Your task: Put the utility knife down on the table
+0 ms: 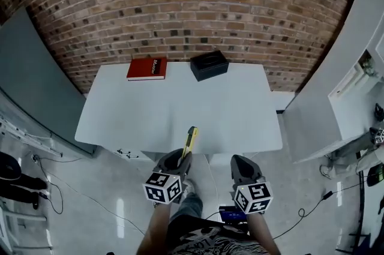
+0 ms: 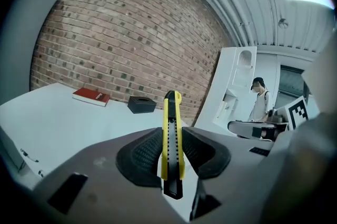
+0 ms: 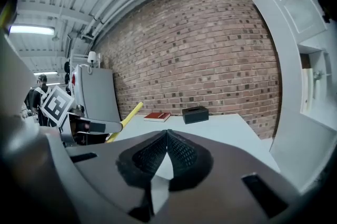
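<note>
The left gripper (image 2: 171, 136) has its two jaws pressed tight on the utility knife (image 2: 171, 109). The knife is yellow with a black strip down the middle. It sits between the two dark pads (image 2: 141, 154) and pokes out past them, pointing forward and a little up. Its black back end hangs out below the pads. In the head view the front end of the knife shows over the near edge of the table (image 1: 180, 110). The knife is up in the air, in the gripper, not lying on the table.

The right gripper (image 3: 167, 134) is beside the left one, a bit apart from it. Its jaws are pressed together at the tips and there is nothing between them. It is held back from the table edge, over the floor (image 1: 90, 188).

The table is white and stands against a brick wall (image 1: 180, 8). At the far side of the table lie a red book (image 1: 147, 68) and a black box (image 1: 209, 65), near each other but not touching. The shiny grey floor has thin cables (image 1: 60, 188) on it. In the left gripper view a person (image 2: 259, 101) stands far off to the right.
</note>
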{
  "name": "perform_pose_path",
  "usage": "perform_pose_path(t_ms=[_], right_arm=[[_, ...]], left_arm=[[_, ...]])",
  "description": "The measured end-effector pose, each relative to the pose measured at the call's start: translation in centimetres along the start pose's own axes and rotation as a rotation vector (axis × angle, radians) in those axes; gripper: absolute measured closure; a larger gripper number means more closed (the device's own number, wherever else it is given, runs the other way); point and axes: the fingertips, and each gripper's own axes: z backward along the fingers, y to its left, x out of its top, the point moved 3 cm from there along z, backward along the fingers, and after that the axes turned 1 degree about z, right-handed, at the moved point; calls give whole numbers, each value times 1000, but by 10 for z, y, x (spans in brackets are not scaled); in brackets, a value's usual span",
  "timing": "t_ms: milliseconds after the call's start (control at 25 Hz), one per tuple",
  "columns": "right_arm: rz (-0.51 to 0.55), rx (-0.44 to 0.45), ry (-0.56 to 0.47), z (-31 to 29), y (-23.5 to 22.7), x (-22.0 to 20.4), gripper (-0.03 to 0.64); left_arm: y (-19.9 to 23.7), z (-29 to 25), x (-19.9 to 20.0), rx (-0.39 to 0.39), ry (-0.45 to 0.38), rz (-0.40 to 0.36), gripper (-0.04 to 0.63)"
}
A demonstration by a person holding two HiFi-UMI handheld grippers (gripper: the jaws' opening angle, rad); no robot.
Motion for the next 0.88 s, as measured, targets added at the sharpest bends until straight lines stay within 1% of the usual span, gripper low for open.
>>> perform_pose_path(t_ms=[160,240,360,560,720,880], right_arm=[[8,5,29,-72,-1,27,617],[-2,-16,36,-103,-2,36,617],[-23,-49,35,-134,-7,46,617],[-21,-67,22,-162,-7,63,617],[-10,-73,15,-175,-7,72,617],[-20,-31,-13,-184,0,76,617]], left_arm=[[52,-44,31,-22,31,18,477],[78,-63,46,-39,47,17,477],[104,-83,62,-56,61,10,477],[130,-97,77,-69,63,11,477],[140,-105,90,-76,49,10,477],[148,-109,95,-77,38,19,477]])
